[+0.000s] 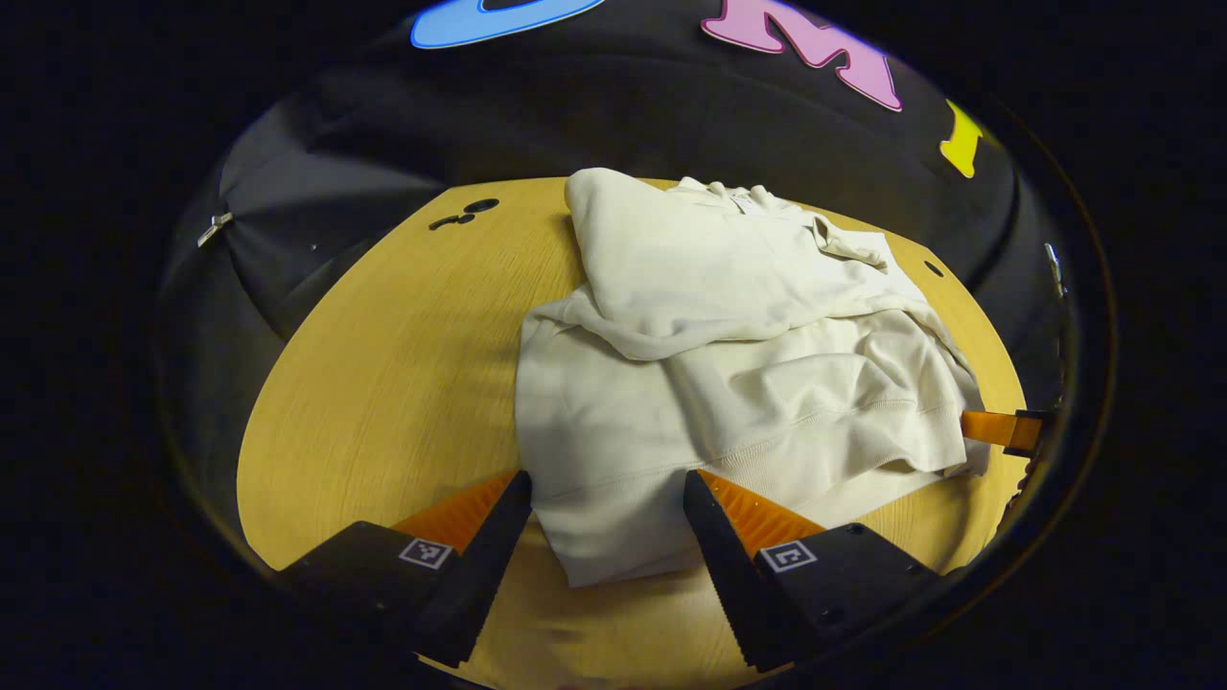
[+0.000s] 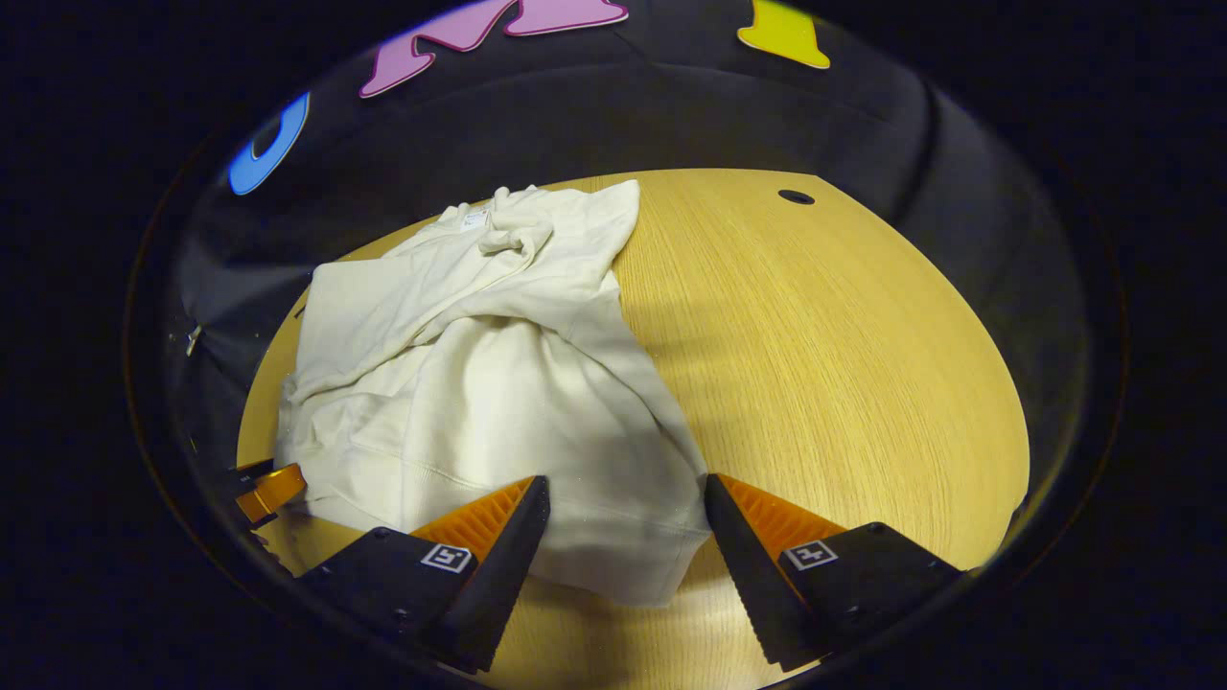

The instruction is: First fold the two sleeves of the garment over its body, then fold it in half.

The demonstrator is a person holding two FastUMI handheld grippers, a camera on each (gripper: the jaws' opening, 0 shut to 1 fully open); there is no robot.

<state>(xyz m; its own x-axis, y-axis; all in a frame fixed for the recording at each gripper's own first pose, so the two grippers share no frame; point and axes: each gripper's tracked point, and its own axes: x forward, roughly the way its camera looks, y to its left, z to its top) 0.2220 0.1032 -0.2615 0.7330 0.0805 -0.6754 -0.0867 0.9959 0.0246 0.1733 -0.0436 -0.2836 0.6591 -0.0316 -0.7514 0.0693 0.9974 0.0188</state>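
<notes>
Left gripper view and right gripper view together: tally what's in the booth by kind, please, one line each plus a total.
Garment, cream, lying crumpled: 1
Grippers, left gripper and right gripper, both open at the near hem: 2
Wooden table: 1
Total: 4

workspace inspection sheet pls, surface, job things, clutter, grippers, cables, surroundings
surface: wooden table, small round holes near its far edge.
job's things: cream garment lying rumpled on the table, sleeves folded over the body, not yet folded in half.
clutter: nothing seen.
grippers: left gripper with jaws open either side of the near hem corner; right gripper with jaws open at the other hem corner; neither clamps cloth.
cables: nothing seen.
surroundings: black cloth wall behind the table.
</notes>
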